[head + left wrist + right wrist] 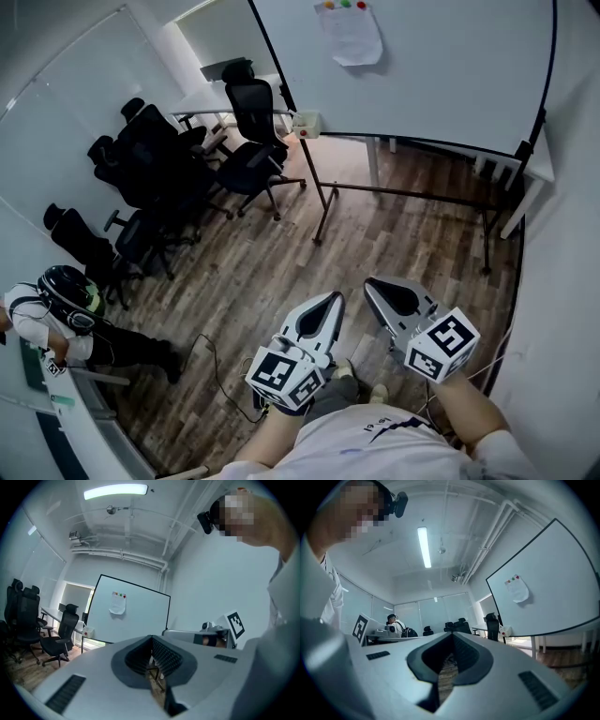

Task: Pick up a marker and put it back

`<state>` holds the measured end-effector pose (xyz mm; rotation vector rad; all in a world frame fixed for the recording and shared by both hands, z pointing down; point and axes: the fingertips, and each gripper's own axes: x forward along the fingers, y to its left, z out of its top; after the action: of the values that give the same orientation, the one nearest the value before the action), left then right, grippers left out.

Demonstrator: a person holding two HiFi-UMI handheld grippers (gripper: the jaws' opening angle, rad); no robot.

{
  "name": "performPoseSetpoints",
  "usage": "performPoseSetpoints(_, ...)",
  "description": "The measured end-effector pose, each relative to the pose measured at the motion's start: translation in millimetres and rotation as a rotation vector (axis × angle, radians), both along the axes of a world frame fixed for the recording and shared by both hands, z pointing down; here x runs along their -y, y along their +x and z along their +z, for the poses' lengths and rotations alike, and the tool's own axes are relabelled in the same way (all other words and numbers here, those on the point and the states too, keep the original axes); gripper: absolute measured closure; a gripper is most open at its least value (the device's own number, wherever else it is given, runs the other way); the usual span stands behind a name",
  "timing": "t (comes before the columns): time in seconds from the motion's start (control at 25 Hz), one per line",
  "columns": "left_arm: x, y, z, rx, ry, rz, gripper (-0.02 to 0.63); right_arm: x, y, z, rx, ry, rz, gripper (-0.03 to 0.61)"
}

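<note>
I cannot make out a marker in any view. A whiteboard [422, 66] on a black wheeled stand faces me across the wood floor, and it also shows as whiteboard [136, 616] and whiteboard [553, 588]. A small white box [306, 124] hangs at the board's lower left corner. A paper sheet [350, 33] is pinned near its top by coloured magnets. My left gripper [333, 298] and right gripper [372, 284] are held side by side at waist height, well short of the board. Left gripper [151, 638] and right gripper [452, 634] both have their jaws shut, with nothing between them.
Several black office chairs [248, 141] crowd a white desk at the far left. A seated person [56, 309] is at the left edge by a glass wall. A black cable [216, 361] lies on the floor near my feet. A white wall runs along the right.
</note>
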<state>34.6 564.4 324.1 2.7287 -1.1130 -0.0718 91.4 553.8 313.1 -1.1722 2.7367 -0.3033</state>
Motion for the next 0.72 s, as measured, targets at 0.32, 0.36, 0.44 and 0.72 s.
performPoseSetpoints(0.32, 67.3, -13.4, 11.5, -0.021, -0.006, 0.022, 0.601, 60.6, -17.3, 3.9, -0.042, 0.003, 0.02, 0.565)
performPoseSetpoints(0.36, 78.8, -15.1, 12.8, -0.02, -0.003, 0.025, 0.603, 71.6, -19.3, 4.4, -0.048, 0.004, 0.025, 0.565)
performPoseSetpoints(0.44, 104.3, -20.1, 12.5, -0.015, 0.008, 0.028, 0.601, 96.8, -24.3, 3.9, -0.055, 0.004, 0.035, 0.565)
performPoseSetpoints(0.72, 204.7, -53.0, 12.6, -0.021, 0.014, 0.034, 0.601, 190.3, -55.3, 2.5, -0.075, 0.006, 0.06, 0.565)
